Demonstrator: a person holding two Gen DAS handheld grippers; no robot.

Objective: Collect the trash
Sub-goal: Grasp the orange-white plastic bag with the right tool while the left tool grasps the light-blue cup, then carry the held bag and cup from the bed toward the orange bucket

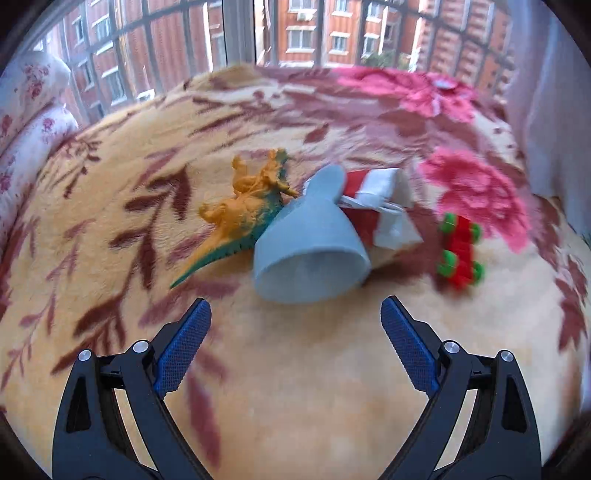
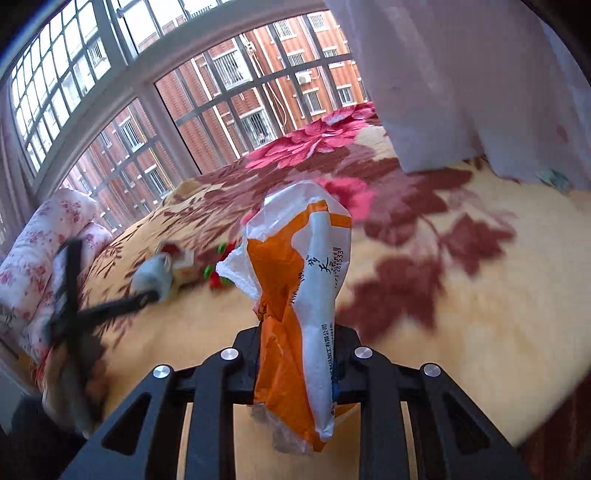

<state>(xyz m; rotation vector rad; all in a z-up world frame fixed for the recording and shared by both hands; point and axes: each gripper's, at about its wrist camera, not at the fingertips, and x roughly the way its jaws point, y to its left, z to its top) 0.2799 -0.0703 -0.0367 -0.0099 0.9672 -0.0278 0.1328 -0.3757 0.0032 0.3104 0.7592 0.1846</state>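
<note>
A pale blue paper cup (image 1: 310,243) lies on its side on the flowered blanket (image 1: 295,369), its mouth toward me. Behind it lies a crumpled red and white carton (image 1: 384,206). My left gripper (image 1: 295,314) is open and empty, just short of the cup's mouth. My right gripper (image 2: 297,332) is shut on an orange and white plastic wrapper (image 2: 306,280), held upright above the blanket. The cup (image 2: 153,278) and carton (image 2: 181,258) also show far left in the right wrist view, with the blurred left gripper (image 2: 110,306) near them.
An orange and teal toy dinosaur (image 1: 243,210) lies against the cup's left side. A red and green toy skateboard (image 1: 460,251) lies to the right. A floral pillow (image 1: 26,122) is at the left, a barred window (image 1: 258,29) behind, a curtain (image 2: 461,81) at the right.
</note>
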